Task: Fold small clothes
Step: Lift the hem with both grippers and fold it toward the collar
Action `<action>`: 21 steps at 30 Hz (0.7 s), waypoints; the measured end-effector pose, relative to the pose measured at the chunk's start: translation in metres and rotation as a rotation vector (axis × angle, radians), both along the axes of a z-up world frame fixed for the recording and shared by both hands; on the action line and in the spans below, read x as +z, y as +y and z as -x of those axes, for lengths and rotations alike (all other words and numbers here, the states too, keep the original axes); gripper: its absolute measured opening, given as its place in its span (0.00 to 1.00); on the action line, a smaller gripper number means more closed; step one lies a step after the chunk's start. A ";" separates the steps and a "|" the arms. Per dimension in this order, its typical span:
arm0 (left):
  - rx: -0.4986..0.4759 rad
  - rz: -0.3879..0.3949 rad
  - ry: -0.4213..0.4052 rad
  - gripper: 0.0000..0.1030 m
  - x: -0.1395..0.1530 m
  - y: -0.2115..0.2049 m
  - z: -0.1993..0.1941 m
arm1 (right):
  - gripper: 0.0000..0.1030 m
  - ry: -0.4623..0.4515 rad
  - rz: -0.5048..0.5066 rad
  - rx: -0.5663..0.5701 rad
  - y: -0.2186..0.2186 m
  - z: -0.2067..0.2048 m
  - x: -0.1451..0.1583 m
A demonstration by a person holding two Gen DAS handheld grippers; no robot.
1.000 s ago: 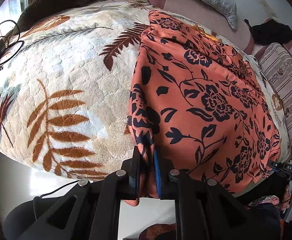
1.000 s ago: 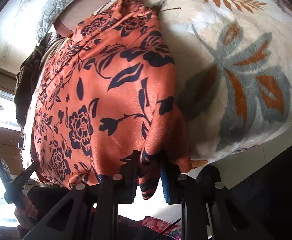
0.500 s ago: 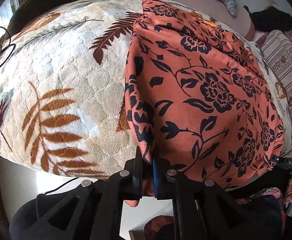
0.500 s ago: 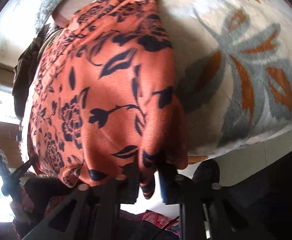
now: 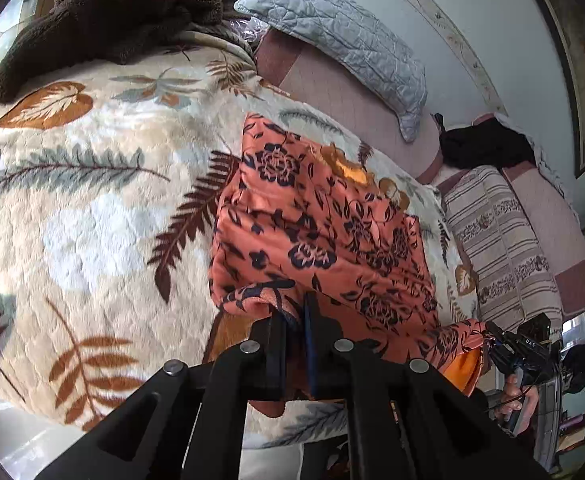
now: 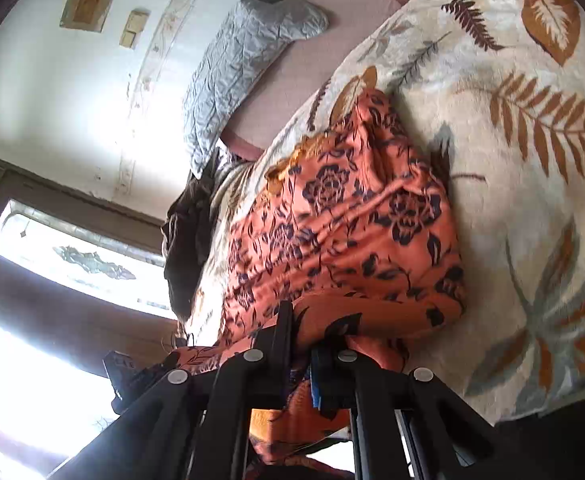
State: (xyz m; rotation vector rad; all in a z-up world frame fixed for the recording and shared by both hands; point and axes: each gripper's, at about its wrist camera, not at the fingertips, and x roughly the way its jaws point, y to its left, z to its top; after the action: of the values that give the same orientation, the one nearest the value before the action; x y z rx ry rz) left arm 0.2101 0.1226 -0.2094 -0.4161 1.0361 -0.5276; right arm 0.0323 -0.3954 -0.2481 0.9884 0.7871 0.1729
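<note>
First fold in hand: the near hem of the orange garment printed with dark-blue flowers, thin drapey fabric (image 5: 324, 236), is pinched at both near corners and raised off the cream plush blanket with brown and grey leaf print (image 5: 92, 216). Left gripper (image 5: 295, 320) is clamped tight on the hem corner, cloth bunched between the jaws. Right gripper (image 6: 302, 344) is likewise closed on the opposite corner, fabric spilling under and past the jaws. The rest of the garment lies on the blanket, its far end pointing toward the grey quilted pillow (image 5: 344, 40); the span between the two grips sags slightly. Judged next move: both corners to be carried forward together, level and equally spaced, over the far edge, then lowered so hem meets hem before release. Uneven travel is judged likely to skew the fold; thin fabric may slip or wrinkle if slack is not taken out first.
</note>
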 end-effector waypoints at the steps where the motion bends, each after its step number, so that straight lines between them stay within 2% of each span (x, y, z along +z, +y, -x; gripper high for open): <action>1: 0.003 0.000 -0.003 0.07 0.004 -0.002 -0.012 | 0.07 -0.013 -0.001 -0.018 -0.007 -0.013 0.007; 6: 0.020 -0.003 0.021 0.07 0.016 -0.019 -0.090 | 0.07 -0.043 -0.017 -0.111 -0.046 -0.072 0.018; 9: 0.033 0.002 0.057 0.07 0.010 -0.034 -0.145 | 0.07 -0.052 -0.025 -0.166 -0.068 -0.115 0.019; 12: 0.047 0.022 0.104 0.07 -0.008 -0.049 -0.199 | 0.07 -0.049 -0.056 -0.224 -0.090 -0.163 0.007; 15: 0.080 0.035 0.169 0.07 -0.040 -0.059 -0.239 | 0.07 -0.007 -0.105 -0.287 -0.108 -0.203 -0.023; 19: 0.147 0.078 0.297 0.08 -0.103 -0.058 -0.270 | 0.08 0.073 -0.287 -0.337 -0.126 -0.231 -0.093; 21: 0.166 0.164 0.328 0.08 -0.128 -0.052 -0.274 | 0.10 0.101 -0.383 -0.353 -0.133 -0.235 -0.130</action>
State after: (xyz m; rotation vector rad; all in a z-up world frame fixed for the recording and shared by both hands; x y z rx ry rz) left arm 0.4840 0.0702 -0.3371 -0.7453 1.2633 -0.4033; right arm 0.2671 -0.5284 -0.3781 1.4922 0.6702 -0.0354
